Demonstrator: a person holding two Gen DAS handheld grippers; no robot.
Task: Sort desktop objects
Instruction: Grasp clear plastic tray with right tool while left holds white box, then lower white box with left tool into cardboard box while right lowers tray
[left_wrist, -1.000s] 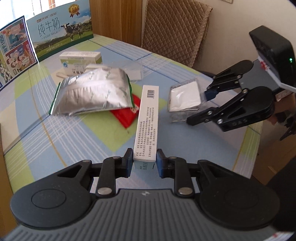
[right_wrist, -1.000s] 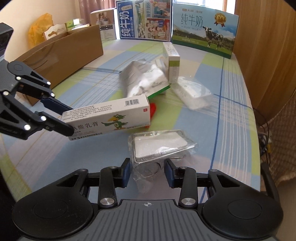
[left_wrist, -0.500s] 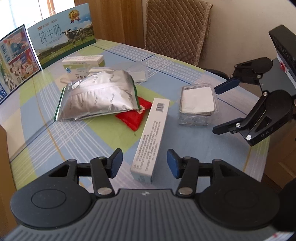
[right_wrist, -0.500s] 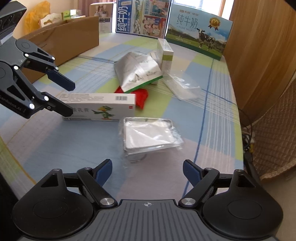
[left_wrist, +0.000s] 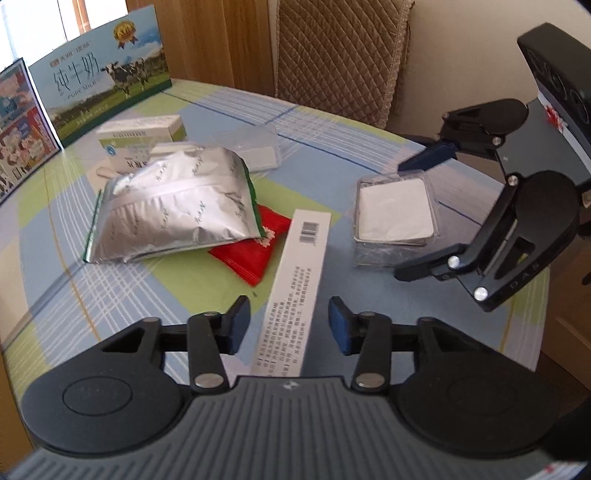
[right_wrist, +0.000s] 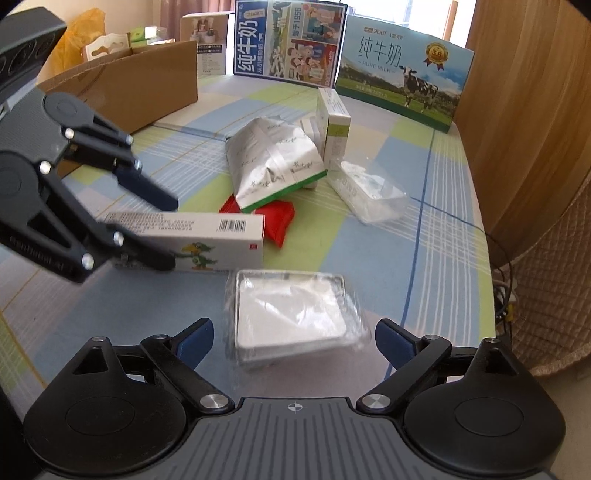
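A: While both tools hang spread, item one?
B: Ointment carton (left_wrist: 295, 291), flat on the table (left_wrist: 369, 122), between left gripper (left_wrist: 290, 321) fingers, untouched.
A: Item two?
B: Wrapped foil tray (right_wrist: 291, 317), twelve o'clock of right gripper (right_wrist: 294, 345), jaws wide. Square up, close across narrow sides, gently on film.

milk cartons (right_wrist: 400, 68) (probably), quilted chair (left_wrist: 340, 55)

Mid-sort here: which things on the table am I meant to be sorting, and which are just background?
To sort:
long white box
foil tray in plastic wrap
silver pouch
red packet
small green-and-white box
clear plastic packet

Background:
milk cartons
cardboard box, possibly the bin
quilted chair
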